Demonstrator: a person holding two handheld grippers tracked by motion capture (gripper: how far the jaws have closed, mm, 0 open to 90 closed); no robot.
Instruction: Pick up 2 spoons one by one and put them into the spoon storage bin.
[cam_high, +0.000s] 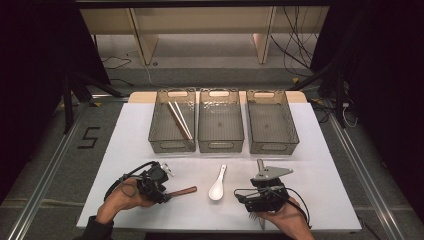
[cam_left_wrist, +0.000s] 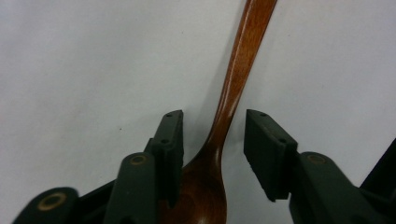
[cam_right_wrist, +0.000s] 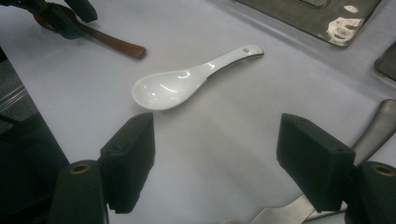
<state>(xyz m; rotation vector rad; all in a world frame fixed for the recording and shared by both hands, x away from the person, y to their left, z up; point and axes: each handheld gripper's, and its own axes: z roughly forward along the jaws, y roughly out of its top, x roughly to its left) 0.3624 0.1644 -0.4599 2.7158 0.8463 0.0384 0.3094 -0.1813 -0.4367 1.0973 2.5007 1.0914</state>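
A brown wooden spoon lies on the white table at the front left. My left gripper is at its bowl end. In the left gripper view the spoon's neck runs up between the two pads of the left gripper, with a clear gap to the right pad, so the jaws are open around it. A white ceramic spoon lies mid-table, bowl toward me. My right gripper is low beside it, and in its own view the right gripper is open and empty, with the white spoon just ahead.
Three grey trays stand in a row at the back: left holding chopsticks, middle, right. A metal utensil handle lies under the right gripper and shows as the metal handle. Black cables trail from both grippers.
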